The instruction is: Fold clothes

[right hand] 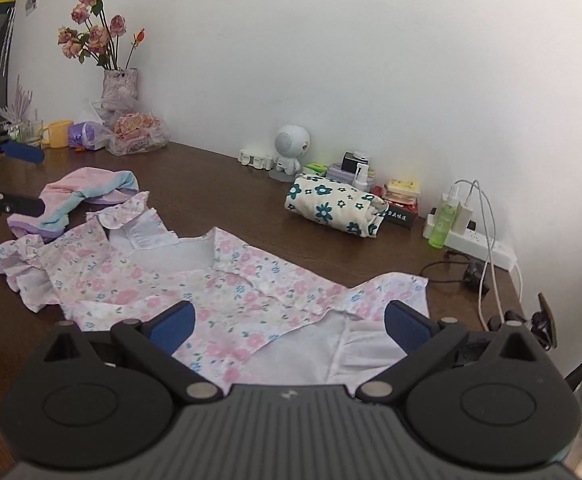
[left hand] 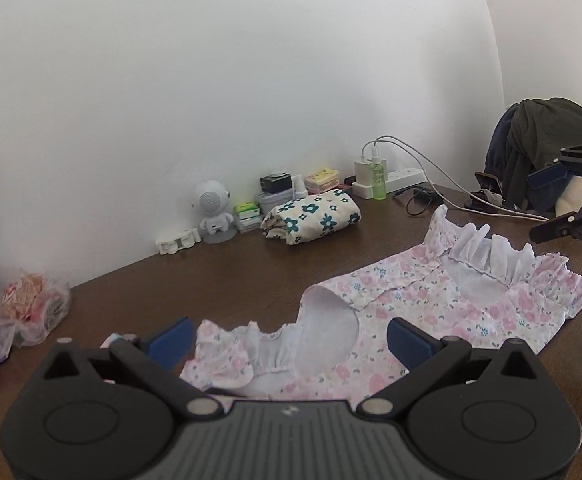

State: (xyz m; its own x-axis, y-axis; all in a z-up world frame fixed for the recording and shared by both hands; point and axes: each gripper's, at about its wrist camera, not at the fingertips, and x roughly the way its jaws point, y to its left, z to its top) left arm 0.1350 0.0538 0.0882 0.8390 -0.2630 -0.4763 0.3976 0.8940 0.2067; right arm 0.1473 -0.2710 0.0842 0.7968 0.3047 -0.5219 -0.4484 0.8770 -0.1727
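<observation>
White wall and a dark brown wooden tabletop (right hand: 219, 184) frame the work, with clutter pushed to the back edge.

Starting at the left tool (left hand: 289, 338), its blue-padded jaws are spread wide and grip nothing; they hang just above one ruffled sleeve end of the pink floral cotton dress with white frilled trim (left hand: 431, 300). The right tool (right hand: 289, 330) is likewise spread and empty, poised over the opposite sleeve and the white lining there. In the left wrist view the right tool shows at the far right edge beyond the frilled collar, so each tool sits at its own end of the garment.

The dress lies flat and open on the tabletop, its long axis running sleeve to sleeve, from one tool across to the other, with the square neckline facing the wall. My reading is that the fold has not yet begun, and that the coming move depends on each tool taking the sleeve directly under it, since neither is nearer the middle.

Further out, a crumpled pink garment with a pale blue band (right hand: 87, 196) touches the dress at the left tool's end and could get caught in a grasp. A cream cloth bundle printed with teal flowers (right hand: 335, 210), already rolled, lies well apart near the wall, beside a small white robot figurine (right hand: 291, 152) and a white power strip (right hand: 487, 248).
</observation>
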